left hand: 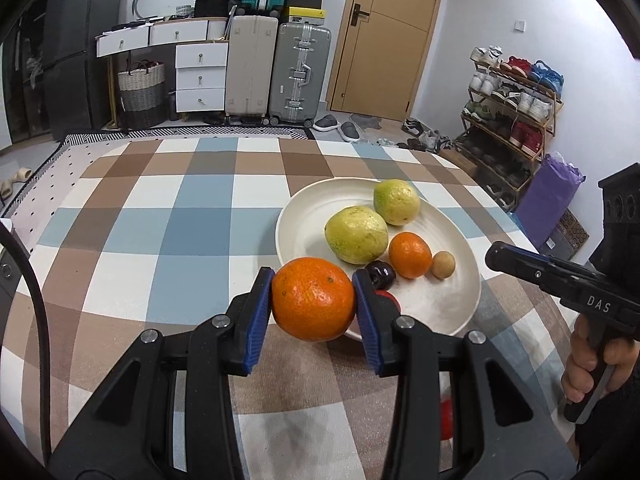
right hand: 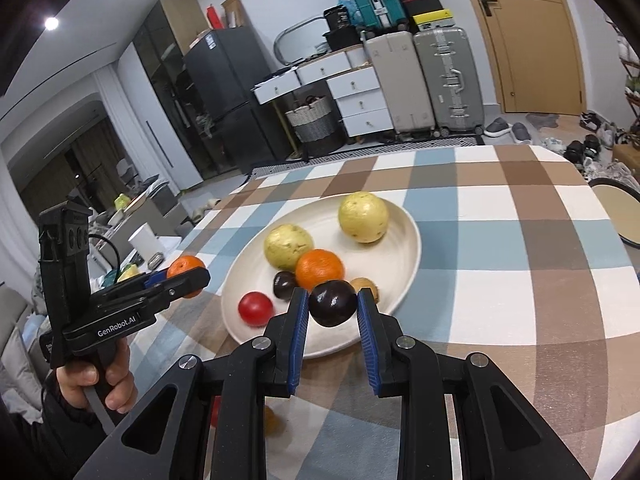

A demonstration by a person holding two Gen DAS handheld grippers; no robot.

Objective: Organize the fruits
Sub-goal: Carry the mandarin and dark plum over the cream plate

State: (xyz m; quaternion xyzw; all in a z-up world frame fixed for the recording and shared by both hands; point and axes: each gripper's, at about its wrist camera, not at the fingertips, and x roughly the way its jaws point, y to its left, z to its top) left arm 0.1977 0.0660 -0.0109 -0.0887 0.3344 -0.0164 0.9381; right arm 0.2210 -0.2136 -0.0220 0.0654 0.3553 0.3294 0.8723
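My left gripper [left hand: 314, 300] is shut on a large orange [left hand: 314, 299] and holds it above the near left rim of the white plate [left hand: 448, 304]. On the plate lie two yellow-green guavas [left hand: 357, 234], a small orange [left hand: 410, 254], a dark plum [left hand: 380, 273], a small brown fruit [left hand: 443, 265] and a red fruit [right hand: 255, 308]. My right gripper [right hand: 333, 308] is shut on a dark purple fruit [right hand: 333, 303] over the plate's near edge [right hand: 404, 280]. The left gripper with its orange [right hand: 185, 269] also shows at the left of the right wrist view.
The plate sits on a table with a checked cloth [left hand: 168, 220]. A round stool [right hand: 616, 216] stands off the table's right side. Loose fruits [right hand: 272, 420] lie under my right gripper, half hidden. Suitcases, drawers and a shoe rack [left hand: 512, 120] stand beyond.
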